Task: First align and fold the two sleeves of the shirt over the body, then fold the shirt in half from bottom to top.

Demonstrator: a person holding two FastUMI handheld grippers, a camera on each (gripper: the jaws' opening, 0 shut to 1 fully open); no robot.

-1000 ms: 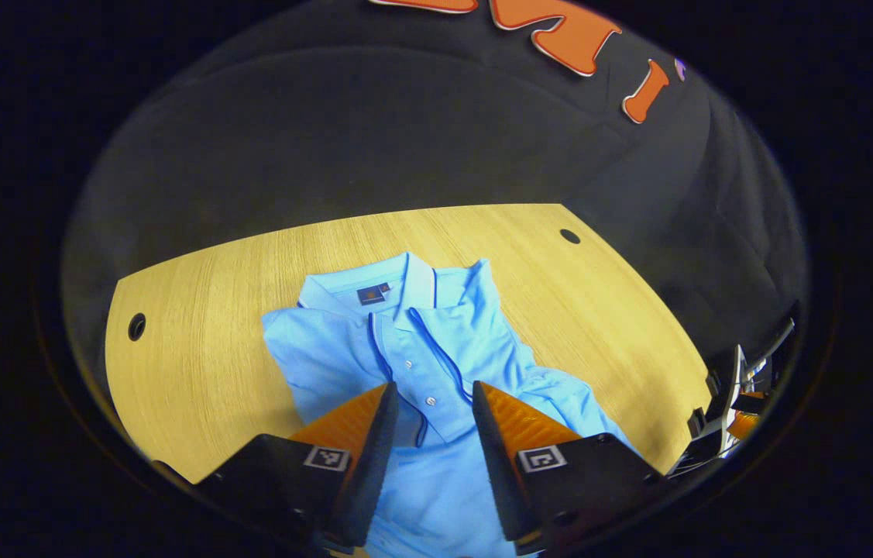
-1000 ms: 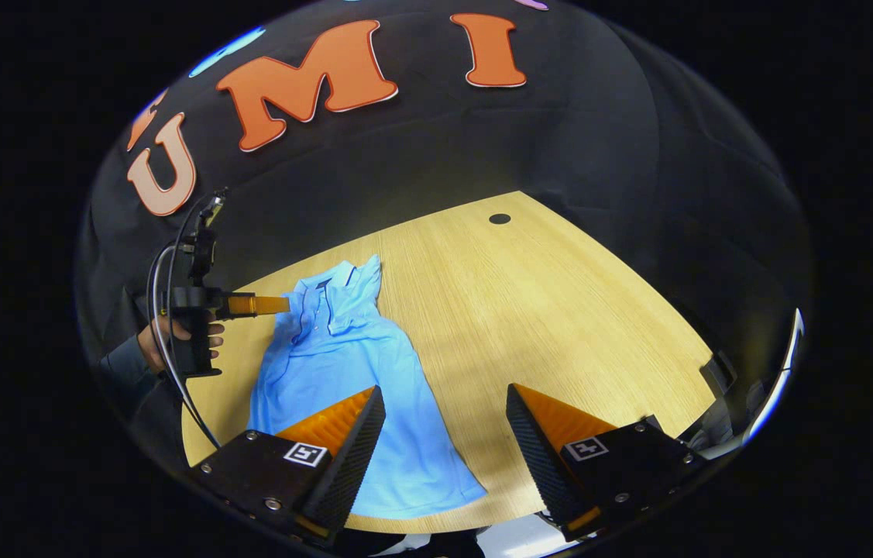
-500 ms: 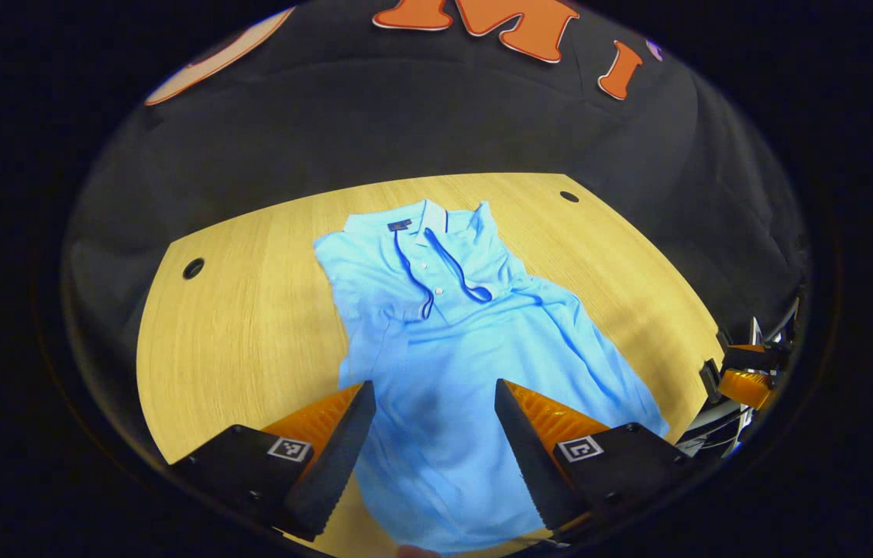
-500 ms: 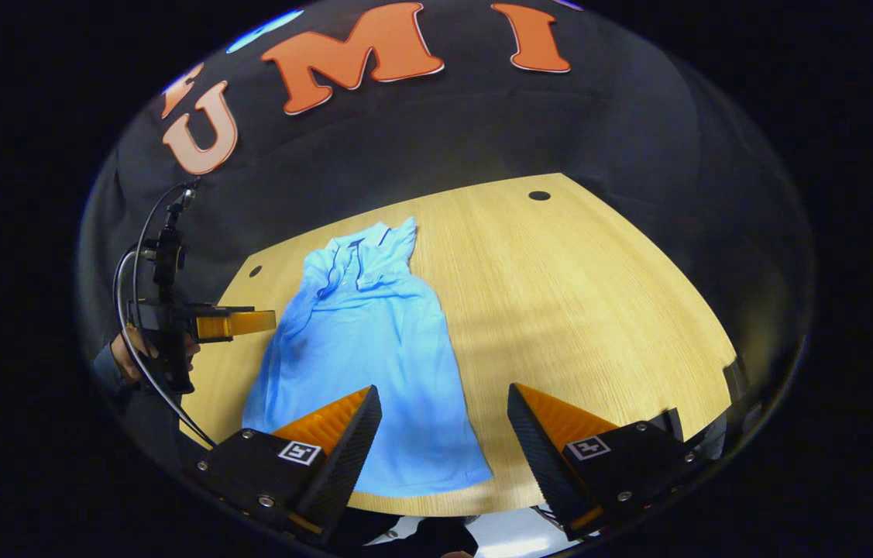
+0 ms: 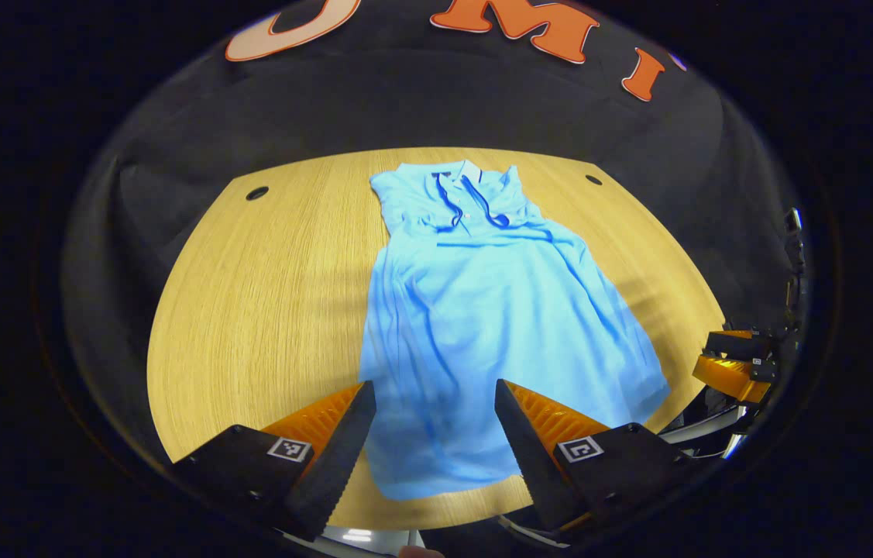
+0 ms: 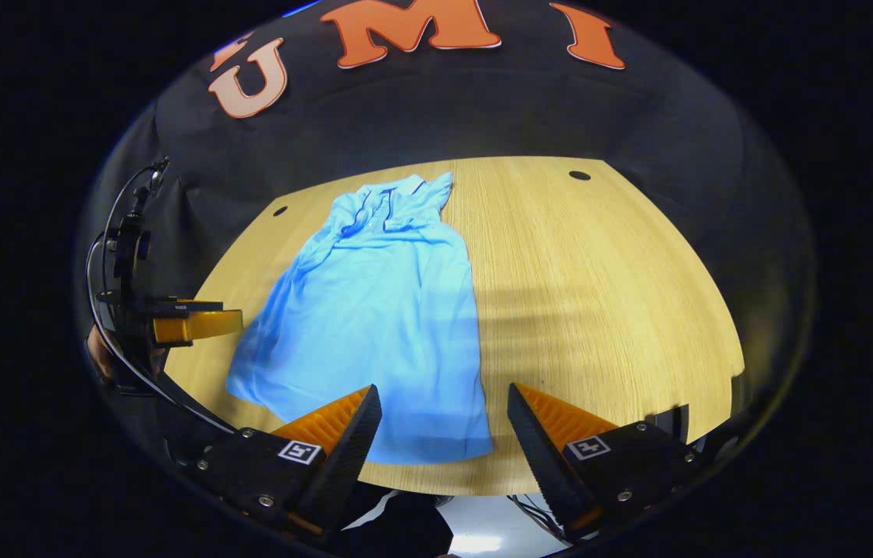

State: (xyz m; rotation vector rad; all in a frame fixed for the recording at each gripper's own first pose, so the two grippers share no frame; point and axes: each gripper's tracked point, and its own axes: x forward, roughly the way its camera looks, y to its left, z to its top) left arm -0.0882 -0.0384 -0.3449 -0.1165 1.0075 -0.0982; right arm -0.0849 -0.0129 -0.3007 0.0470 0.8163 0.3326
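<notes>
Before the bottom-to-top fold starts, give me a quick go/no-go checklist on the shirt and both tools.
1. Sleeves folded over the body of the shirt: ok, no sleeve sticks out sideways.
2. Shirt lies smooth: not ok, creases run along its left side and below the collar.
3. Hem reachable near the front table edge: ok.
4. Left tool open and empty, above the hem: ok.
5. Right tool open and empty: ok.
6. Right tool lined up with its hem corner: not ok; it straddles the corner, one finger over bare wood.
</notes>
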